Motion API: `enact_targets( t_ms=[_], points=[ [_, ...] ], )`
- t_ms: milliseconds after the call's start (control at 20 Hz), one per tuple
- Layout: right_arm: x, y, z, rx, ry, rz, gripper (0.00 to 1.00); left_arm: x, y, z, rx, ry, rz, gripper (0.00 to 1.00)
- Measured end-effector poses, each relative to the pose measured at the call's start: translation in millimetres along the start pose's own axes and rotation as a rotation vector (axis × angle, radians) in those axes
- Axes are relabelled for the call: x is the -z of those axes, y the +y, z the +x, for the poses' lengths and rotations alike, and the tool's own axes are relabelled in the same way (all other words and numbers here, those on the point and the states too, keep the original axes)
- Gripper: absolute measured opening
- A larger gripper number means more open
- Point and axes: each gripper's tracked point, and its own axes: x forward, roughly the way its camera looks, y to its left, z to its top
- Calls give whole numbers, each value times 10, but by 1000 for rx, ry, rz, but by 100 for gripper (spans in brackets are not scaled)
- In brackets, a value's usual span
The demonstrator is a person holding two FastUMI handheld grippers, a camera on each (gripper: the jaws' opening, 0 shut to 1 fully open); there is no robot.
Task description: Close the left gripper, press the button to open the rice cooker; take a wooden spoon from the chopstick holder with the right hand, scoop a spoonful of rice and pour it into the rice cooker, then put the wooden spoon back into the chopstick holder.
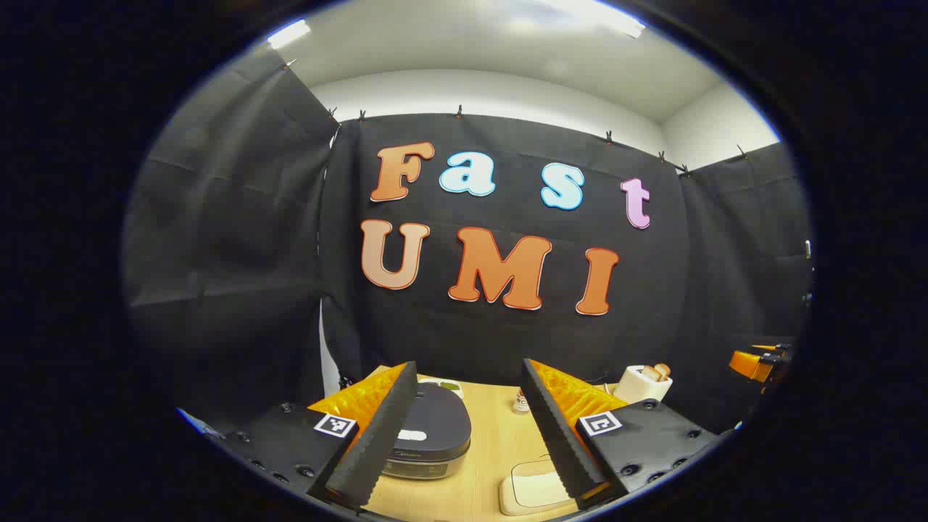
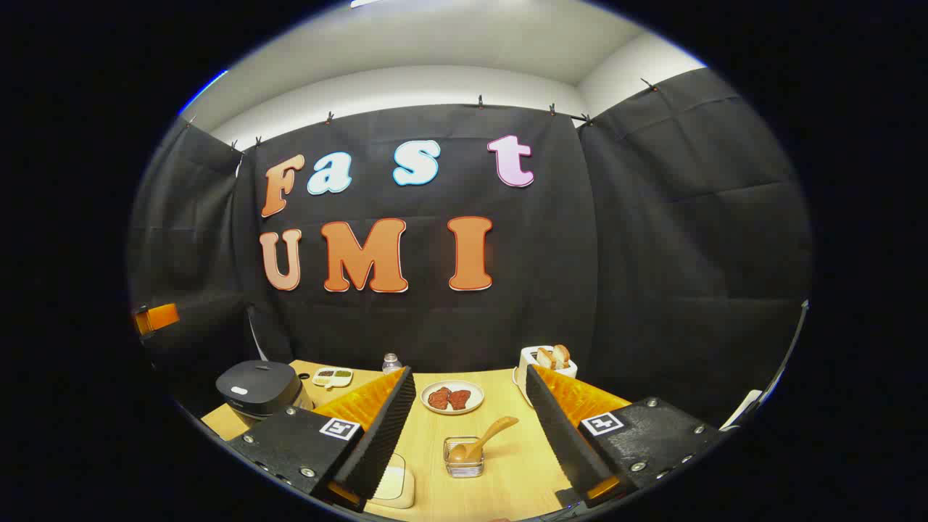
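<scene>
A dark rice cooker (image 1: 431, 435) with its lid down stands on the wooden table (image 1: 493, 442), partly behind my left gripper's left finger. The left gripper (image 1: 471, 500) is open and held above the table, short of the cooker. In the right gripper view the rice cooker (image 2: 257, 388) stands at the far left. A wooden spoon (image 2: 486, 437) leans in a wire chopstick holder (image 2: 464, 458) ahead of my open right gripper (image 2: 475, 496), between its fingers and apart from them.
A cream lidded box (image 1: 533, 487) lies near the left gripper; the same box (image 2: 395, 484) shows by the right one. A plate of meat (image 2: 452, 397), a toaster with bread (image 2: 547, 360), a small bottle (image 2: 391, 362) and a divided dish (image 2: 333, 377) sit farther back.
</scene>
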Motion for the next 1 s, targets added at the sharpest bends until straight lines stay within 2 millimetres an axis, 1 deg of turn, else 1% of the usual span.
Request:
enact_targets(
  t_ms=[50,150,200,300,350,400,450,550,700,800,900,1000],
  points=[
    [24,-39,8,-4,4,-5,95,18,-34,-37,-10,1,4,93],
    [84,-134,27,8,16,-13,95,8,-133,-77,-10,-7,-9,93],
    [110,-169,23,11,22,-14,95,4,-165,-76,-11,-10,-10,99],
    [147,-210,-28,17,25,-18,95,30,-176,-78,-27,1,1,96],
    [155,-231,-44,22,26,-19,95,24,-216,-74,-23,5,5,96],
    [153,-235,-71,21,24,-21,95,-11,-254,-72,-13,0,8,93],
    [138,-240,-82,23,20,-24,95,-49,-298,-49,4,-9,10,96],
    [92,-283,-94,37,11,-21,95,-74,-352,20,29,-10,23,92],
    [44,-265,-108,45,-1,-9,95,-147,-388,64,50,-20,37,93],
    [45,-233,-87,45,-4,-17,95,-203,-359,74,49,-38,47,95],
    [36,-196,-41,39,-5,-20,95,-221,-230,63,19,-44,59,98],
    [65,-116,12,20,8,-7,95,-227,-85,59,-22,-48,58,99]
  ],
)
